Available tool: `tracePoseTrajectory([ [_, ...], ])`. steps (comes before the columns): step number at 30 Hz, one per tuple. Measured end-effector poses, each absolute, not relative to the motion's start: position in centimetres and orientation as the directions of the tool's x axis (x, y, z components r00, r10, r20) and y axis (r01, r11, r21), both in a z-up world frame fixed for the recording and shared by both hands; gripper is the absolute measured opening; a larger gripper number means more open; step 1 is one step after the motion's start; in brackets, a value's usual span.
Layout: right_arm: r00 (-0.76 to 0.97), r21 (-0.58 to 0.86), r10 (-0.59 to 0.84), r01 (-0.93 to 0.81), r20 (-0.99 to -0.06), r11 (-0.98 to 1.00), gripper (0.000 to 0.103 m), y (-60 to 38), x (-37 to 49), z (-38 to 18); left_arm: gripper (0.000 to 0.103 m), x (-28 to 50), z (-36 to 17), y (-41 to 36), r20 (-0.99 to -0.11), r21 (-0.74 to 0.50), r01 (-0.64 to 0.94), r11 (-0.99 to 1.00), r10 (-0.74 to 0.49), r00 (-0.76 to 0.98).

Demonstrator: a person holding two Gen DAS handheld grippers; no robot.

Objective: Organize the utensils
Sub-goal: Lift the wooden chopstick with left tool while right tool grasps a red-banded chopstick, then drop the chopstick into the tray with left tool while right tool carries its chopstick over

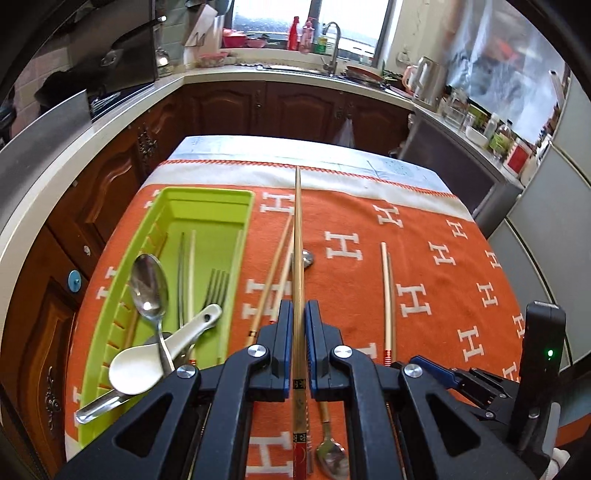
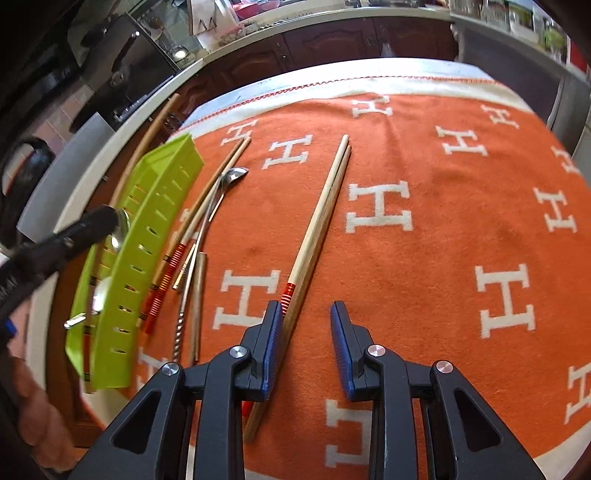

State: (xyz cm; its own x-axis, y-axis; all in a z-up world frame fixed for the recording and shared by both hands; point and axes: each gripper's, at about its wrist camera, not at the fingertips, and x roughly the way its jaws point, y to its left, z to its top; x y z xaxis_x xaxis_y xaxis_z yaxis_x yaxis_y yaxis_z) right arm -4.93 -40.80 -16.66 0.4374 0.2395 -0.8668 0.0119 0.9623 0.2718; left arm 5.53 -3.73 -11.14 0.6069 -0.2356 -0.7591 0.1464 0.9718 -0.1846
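Kitchen: dark wood cabinets (image 1: 295, 107), pale counter, window with sink tap (image 1: 332, 44) behind. Desk under orange H-pattern cloth (image 1: 424, 258). Green tray (image 1: 207, 206) at left holds spoons, fork. Left gripper (image 1: 300, 332) jaws clamp brown chopstick (image 1: 298, 240). Right gripper (image 2: 306, 332) jaws narrow, empty, over chopstick pair (image 2: 321, 214).

You have bright daylight from the window (image 1: 314, 22), which is blown out white. Glare glints on the metal spoon (image 1: 147, 288). Both fisheye views bend hard at their dark edges, and the green tray (image 2: 147, 236) smears with blur.
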Motion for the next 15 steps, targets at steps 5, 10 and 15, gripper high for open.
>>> tracePoseTrajectory([
  [5,0.448,0.181,0.151,0.024,-0.881,0.983,0.026,-40.2,-4.7,-16.7,0.004,5.7,-11.2,-1.5,-0.76,-0.194,0.108,0.975,-0.219,0.612],
  [10,0.449,0.083,0.057,0.038,-0.892,0.996,0.021,-39.3,-3.7,-17.0,0.004,6.3,-11.1,0.7,-0.767,-0.152,0.079,0.985,-0.168,0.619],
  [15,0.465,0.015,-0.01,0.049,-0.885,0.999,0.009,-38.6,-2.5,-17.2,0.005,7.6,-11.9,3.2,-0.79,-0.111,0.041,0.993,-0.113,0.603],
])
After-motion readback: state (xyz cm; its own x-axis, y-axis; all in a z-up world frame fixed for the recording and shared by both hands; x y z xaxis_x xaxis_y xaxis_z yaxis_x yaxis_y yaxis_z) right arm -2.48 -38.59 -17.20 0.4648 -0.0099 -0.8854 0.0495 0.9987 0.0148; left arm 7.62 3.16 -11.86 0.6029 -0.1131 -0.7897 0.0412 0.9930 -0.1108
